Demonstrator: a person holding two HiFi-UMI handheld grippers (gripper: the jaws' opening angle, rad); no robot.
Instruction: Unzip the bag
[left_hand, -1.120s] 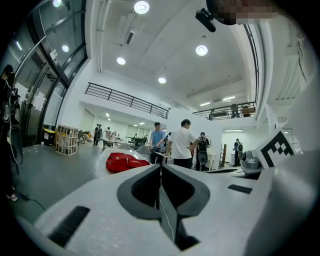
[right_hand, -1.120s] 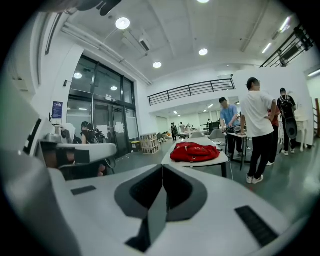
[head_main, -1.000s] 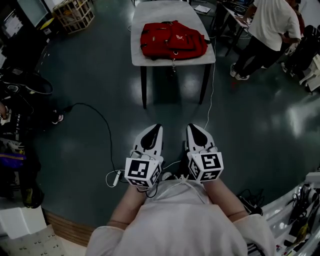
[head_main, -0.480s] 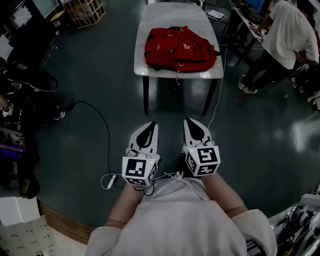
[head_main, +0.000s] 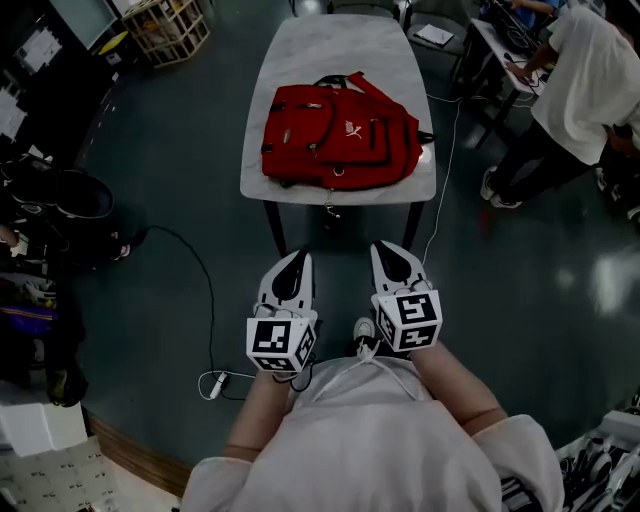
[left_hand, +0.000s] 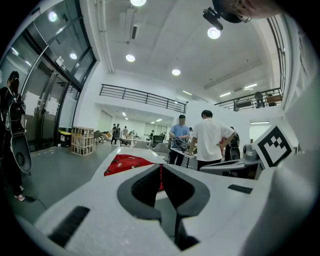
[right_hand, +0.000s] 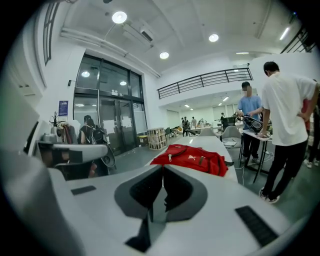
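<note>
A red backpack (head_main: 338, 135) lies flat on a grey table (head_main: 405, 182) ahead of me, and it also shows in the right gripper view as the red backpack (right_hand: 192, 158) and in the left gripper view as a red patch (left_hand: 126, 163). My left gripper (head_main: 293, 262) and right gripper (head_main: 391, 254) are held side by side near my body, short of the table's near edge. Both are shut with nothing between their jaws. Neither touches the bag.
A person in a white shirt (head_main: 590, 95) stands at a desk to the right of the table. A black cable (head_main: 205, 290) runs over the dark floor at my left. Dark equipment (head_main: 45, 190) and a wooden crate (head_main: 165, 25) stand at the left.
The table and backpack have come nearer and lower in the head view. Both grippers stay shut and keep their place in front of my body.
</note>
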